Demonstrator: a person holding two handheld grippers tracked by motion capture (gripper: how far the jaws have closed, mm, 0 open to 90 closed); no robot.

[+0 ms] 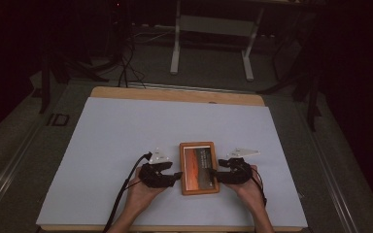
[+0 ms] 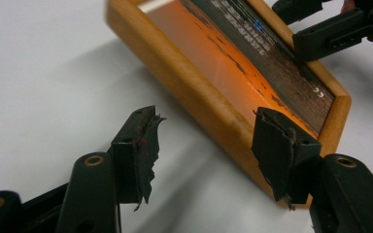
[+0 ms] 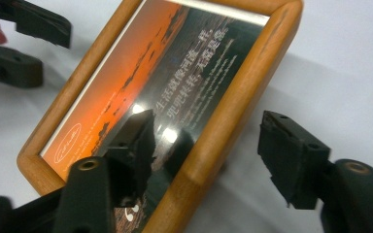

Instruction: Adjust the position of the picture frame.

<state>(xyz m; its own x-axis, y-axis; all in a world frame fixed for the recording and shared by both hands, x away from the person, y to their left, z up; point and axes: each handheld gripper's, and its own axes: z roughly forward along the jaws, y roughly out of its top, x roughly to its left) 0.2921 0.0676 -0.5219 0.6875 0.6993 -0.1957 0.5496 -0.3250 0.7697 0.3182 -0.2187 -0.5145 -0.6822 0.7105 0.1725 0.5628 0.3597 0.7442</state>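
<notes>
Wooden and warm in tone, a picture frame (image 1: 199,168) lies flat on the white sheet (image 1: 126,141) that covers the table, toward the near edge and a little right of the middle, holding an orange sunset print with pale lettering. At its left, the left gripper (image 1: 177,175) rests in the person's left hand (image 1: 143,190), its tips just beside the frame's left rail; in the left gripper view the jaws stand wide apart, one over bare sheet, the other in front of the near corner of the frame (image 2: 233,97), with nothing caught between them. At its right, the right gripper (image 1: 214,172) sits in the right hand (image 1: 250,187), also spread open; in the right gripper view one jaw hangs over the glass and the other over the sheet, so the frame's (image 3: 175,111) right rail lies in the gap, not pinched
</notes>
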